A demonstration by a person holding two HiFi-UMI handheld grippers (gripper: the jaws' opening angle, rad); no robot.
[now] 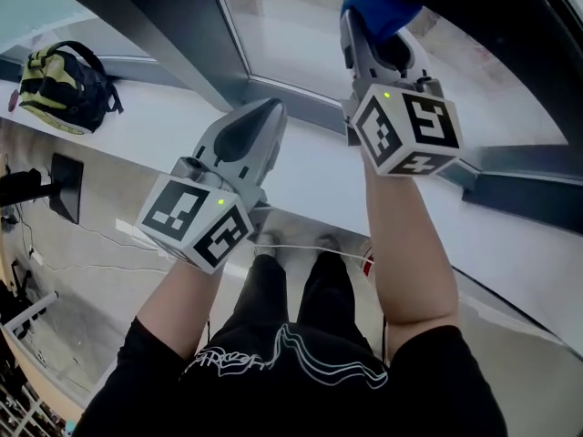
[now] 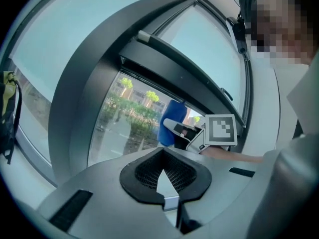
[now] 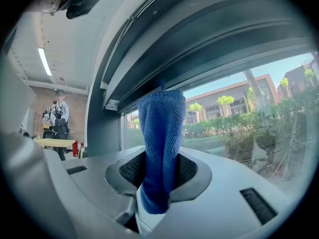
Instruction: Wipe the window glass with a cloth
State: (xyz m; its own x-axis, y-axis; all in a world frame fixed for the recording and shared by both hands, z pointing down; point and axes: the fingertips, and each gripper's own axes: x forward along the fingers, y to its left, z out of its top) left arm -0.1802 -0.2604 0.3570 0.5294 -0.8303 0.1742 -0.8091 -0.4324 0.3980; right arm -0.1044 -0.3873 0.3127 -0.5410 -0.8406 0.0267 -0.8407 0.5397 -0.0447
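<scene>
A blue cloth [image 1: 378, 5] [image 3: 160, 128] sticks out of my right gripper [image 1: 369, 39] [image 3: 159, 168], which is shut on it. The cloth's far end is up by the window glass [image 1: 282, 25] [image 3: 239, 128], near the dark frame bar; I cannot tell if it touches. My left gripper [image 1: 271, 112] [image 2: 163, 161] hangs lower, over the white sill [image 1: 314, 176], shut with nothing between its pads. The left gripper view shows the right gripper [image 2: 187, 133] with the blue cloth [image 2: 172, 121] against the glass [image 2: 124, 118].
A dark window frame post [image 1: 173, 25] splits the panes. A yellow and black backpack [image 1: 59, 85] lies on the sill at the far left. My legs stand below on a grey floor [image 1: 82, 280]. A person [image 3: 59, 118] stands far behind indoors.
</scene>
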